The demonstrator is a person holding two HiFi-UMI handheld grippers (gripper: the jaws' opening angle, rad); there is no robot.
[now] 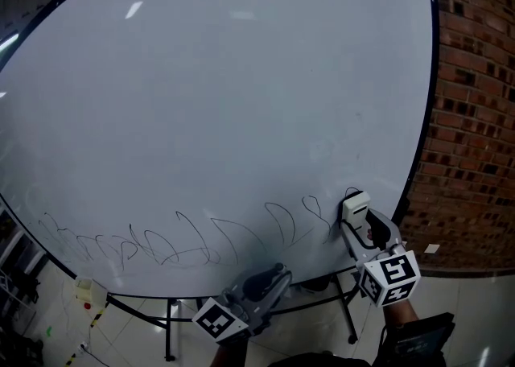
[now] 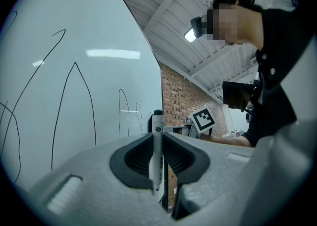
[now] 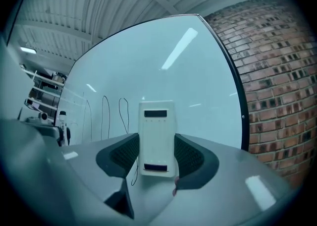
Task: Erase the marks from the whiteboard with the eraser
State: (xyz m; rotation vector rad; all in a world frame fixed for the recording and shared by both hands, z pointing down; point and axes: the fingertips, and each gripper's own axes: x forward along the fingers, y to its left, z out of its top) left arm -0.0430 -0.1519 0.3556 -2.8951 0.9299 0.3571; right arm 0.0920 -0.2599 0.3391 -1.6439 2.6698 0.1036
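A large whiteboard [image 1: 225, 100] fills the head view, with looping black marks [image 1: 193, 241] along its lower edge. My right gripper [image 1: 360, 214] is shut on a white eraser [image 1: 355, 204], held against the board's lower right corner, just right of the last loop. In the right gripper view the eraser [image 3: 157, 138] stands upright between the jaws, with marks [image 3: 105, 116] to its left. My left gripper [image 1: 272, 275] sits below the board's bottom edge, shut on a white marker [image 2: 157, 153] with a black cap. Tall black loops [image 2: 74, 106] show on the board at the left of the left gripper view.
A brick wall [image 1: 475, 116] stands right of the board. The board rests on a black stand [image 1: 169, 325] over a tiled floor. A person in dark clothing [image 2: 277, 96] fills the right of the left gripper view.
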